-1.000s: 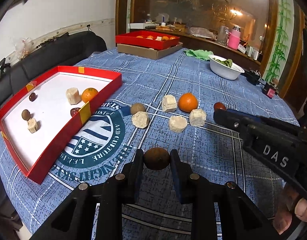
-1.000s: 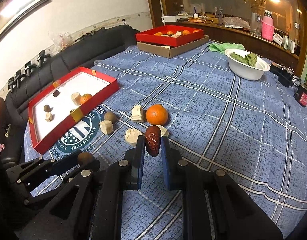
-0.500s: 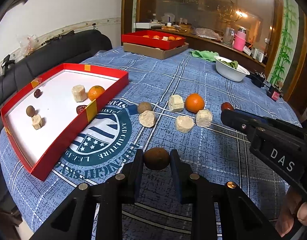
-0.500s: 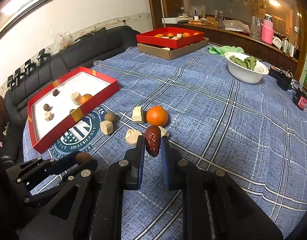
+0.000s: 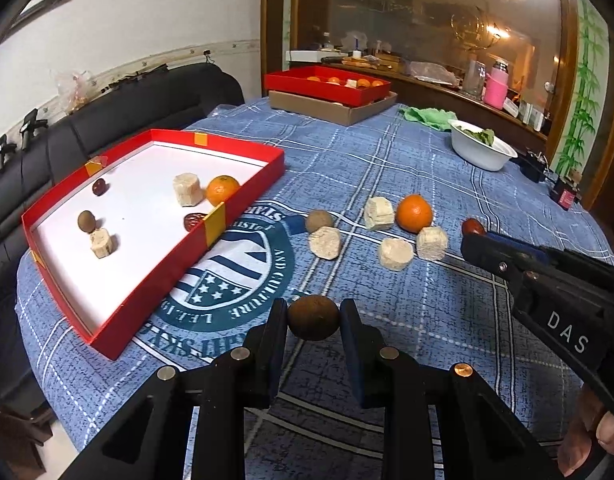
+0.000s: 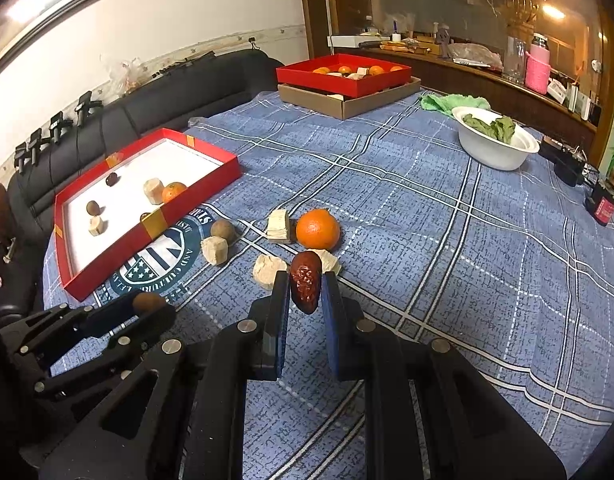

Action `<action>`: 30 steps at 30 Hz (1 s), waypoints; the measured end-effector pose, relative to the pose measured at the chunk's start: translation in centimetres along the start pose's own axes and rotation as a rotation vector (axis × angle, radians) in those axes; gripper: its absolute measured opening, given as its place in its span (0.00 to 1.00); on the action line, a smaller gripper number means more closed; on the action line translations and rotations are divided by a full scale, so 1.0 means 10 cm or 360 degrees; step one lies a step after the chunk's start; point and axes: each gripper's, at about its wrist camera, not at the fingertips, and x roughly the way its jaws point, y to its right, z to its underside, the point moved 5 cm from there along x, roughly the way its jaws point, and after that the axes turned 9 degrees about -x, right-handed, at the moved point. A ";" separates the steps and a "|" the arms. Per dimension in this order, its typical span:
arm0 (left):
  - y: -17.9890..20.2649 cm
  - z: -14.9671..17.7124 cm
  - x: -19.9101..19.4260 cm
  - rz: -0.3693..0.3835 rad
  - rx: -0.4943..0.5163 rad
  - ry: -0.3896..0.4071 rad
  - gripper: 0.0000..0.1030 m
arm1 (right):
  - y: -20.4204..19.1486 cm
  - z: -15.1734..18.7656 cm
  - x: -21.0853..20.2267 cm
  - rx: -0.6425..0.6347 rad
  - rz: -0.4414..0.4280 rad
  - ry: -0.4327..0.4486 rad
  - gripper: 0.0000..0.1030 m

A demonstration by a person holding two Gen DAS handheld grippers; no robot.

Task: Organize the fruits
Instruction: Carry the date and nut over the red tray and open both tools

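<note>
— What have you got in your fingers?

— My left gripper (image 5: 313, 317) is clamped on a round brown fruit (image 5: 313, 317), one pad on each side of it, held above the blue checked tablecloth (image 5: 387, 168). My right gripper (image 6: 305, 286) is pinched tight on a wrinkled dark red date (image 6: 305, 286), which stands nearly upright between the pads.

— Where is all that, measured from the near red tray?

— The near red tray (image 5: 243, 210) lies left of both grippers. The brown fruit I hold hangs just off the tray's near right corner, over the round emblem (image 5: 235, 276) printed on the cloth. The date is further right of the tray, above the loose pile.

— What is in the tray?

— An orange (image 5: 222, 189) against its right wall, a pale cut chunk (image 5: 187, 189) touching it, a dark red date (image 5: 194, 221) at the wall by the yellow tape, a small brown fruit (image 5: 86, 221) with a second pale chunk (image 5: 102, 242) beside it, and another dark fruit (image 5: 99, 186) near the far left wall.

— And the loose pile?

— Right of the tray, on the cloth: a brown fruit (image 5: 319, 220), four pale chunks (image 5: 395, 253) and a loose orange (image 5: 414, 213). Well beyond the tray sits a white bowl (image 5: 483, 156) of greens.
</note>
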 end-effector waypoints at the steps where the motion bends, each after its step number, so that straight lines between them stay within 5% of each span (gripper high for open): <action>1: -0.02 -0.01 -0.01 -0.0001 -0.0007 0.0002 0.25 | -0.01 0.01 0.00 -0.0002 0.0000 -0.0002 0.14; 10: -0.29 -0.09 -0.09 -0.0008 -0.0085 0.0027 0.25 | -0.03 0.04 0.07 -0.0031 0.0023 -0.0040 0.14; 18: -0.89 -0.37 -0.21 -0.0094 -0.0222 0.0113 0.25 | -0.09 0.04 0.13 -0.0043 0.0016 -0.0092 0.14; 30: -1.44 -0.77 -0.27 -0.0141 -0.0356 0.0237 0.25 | -0.82 -0.49 0.02 -0.0209 -0.0194 0.0045 0.15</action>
